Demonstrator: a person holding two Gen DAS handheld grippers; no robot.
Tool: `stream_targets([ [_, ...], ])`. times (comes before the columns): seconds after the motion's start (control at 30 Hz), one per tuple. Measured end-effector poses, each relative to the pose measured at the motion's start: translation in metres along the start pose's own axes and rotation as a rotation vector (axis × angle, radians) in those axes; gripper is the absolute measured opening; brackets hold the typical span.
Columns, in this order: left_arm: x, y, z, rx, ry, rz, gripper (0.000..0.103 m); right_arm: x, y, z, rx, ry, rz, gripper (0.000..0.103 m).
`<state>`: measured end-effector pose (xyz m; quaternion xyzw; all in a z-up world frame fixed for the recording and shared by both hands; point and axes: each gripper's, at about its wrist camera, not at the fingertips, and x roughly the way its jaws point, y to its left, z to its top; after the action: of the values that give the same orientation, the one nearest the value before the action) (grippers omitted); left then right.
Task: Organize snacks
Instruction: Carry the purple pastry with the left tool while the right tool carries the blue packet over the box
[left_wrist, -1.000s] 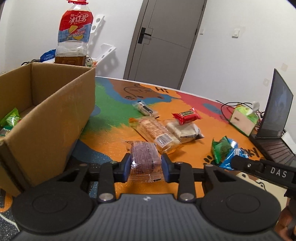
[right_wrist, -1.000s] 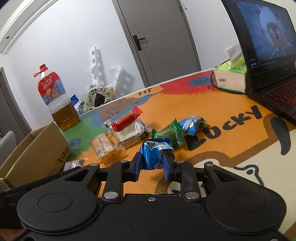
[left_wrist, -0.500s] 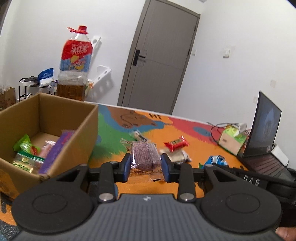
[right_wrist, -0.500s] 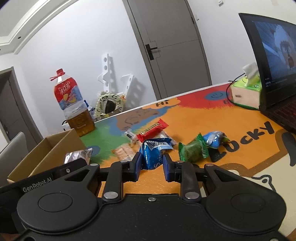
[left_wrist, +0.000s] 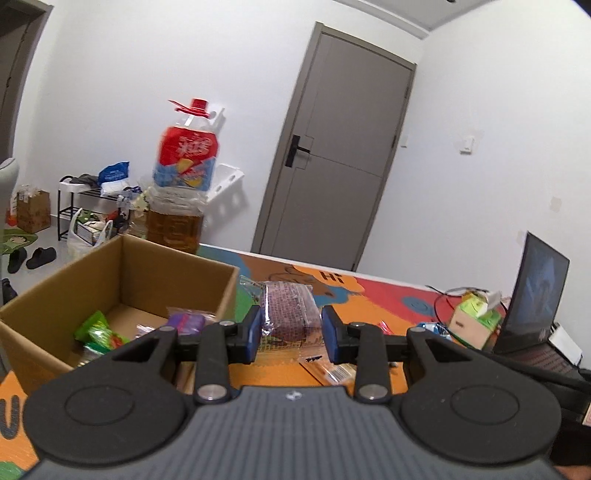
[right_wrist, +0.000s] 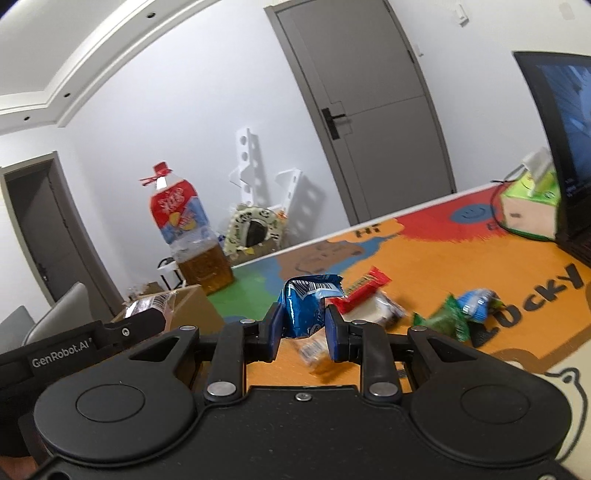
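Left gripper (left_wrist: 291, 328) clamping purple clear-wrapped cake packet (left_wrist: 288, 310), open brown cardboard box (left_wrist: 122, 269) ahead-left, right gripper (right_wrist: 303, 328) pinching crinkled blue foil snack pouch (right_wrist: 304, 306)

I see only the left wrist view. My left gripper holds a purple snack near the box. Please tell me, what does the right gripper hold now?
Observer: The right gripper is shut on a blue snack packet, lifted off the table.
Operator: Which loose snacks lie beyond it?
Observer: A red bar rests on a white packet; to their right lie a green packet and a small blue packet.
Operator: Can you see my left gripper there?
Observer: Yes, at the left edge, its purple snack in front of the cardboard box.
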<state>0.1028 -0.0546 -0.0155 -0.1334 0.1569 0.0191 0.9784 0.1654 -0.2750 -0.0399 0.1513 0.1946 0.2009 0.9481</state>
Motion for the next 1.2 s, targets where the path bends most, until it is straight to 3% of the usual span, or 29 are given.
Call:
stream_targets([
  [0.5,0.001,0.076,0.024,-0.102,-0.038,0.111,0.033,0.033,0.061,0.013,-0.068,0.013,0.105,0.026],
  [1.07,0.047,0.133,0.049,-0.18,0.076,0.132,0.034,0.07,0.109,0.025,-0.122,0.05,0.181,0.026],
  [1.2,0.051,0.143,0.051,-0.197,0.073,0.147,0.037,0.082,0.114,0.02,-0.13,0.083,0.19,0.026],
])
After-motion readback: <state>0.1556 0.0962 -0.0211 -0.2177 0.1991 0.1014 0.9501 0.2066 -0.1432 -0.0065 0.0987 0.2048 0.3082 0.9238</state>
